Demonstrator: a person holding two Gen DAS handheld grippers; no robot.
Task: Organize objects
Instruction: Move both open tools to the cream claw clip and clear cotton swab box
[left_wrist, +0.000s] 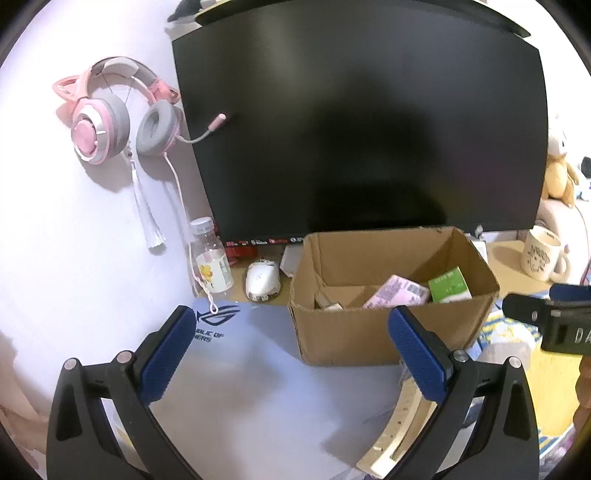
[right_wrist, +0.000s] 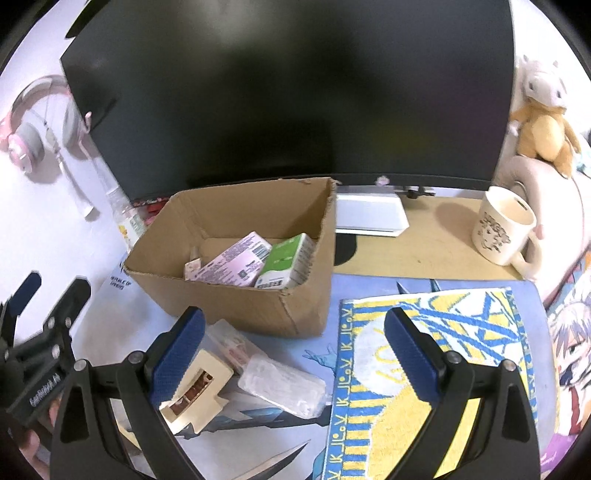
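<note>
We note the cardboard box (right_wrist: 236, 284) at frame centre holds a pink carton (right_wrist: 236, 264) and a green carton (right_wrist: 290, 264) — both tilted. Left gripper (left_wrist: 291, 347) and right gripper (right_wrist: 293, 350) hover spread wide, empty. Cream clip (right_wrist: 195, 387) and clear plastic case (right_wrist: 282, 386) lie lower left, near the box.

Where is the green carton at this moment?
The green carton is inside the cardboard box, at its right end beside the pink carton, in front of the monitor.
</note>
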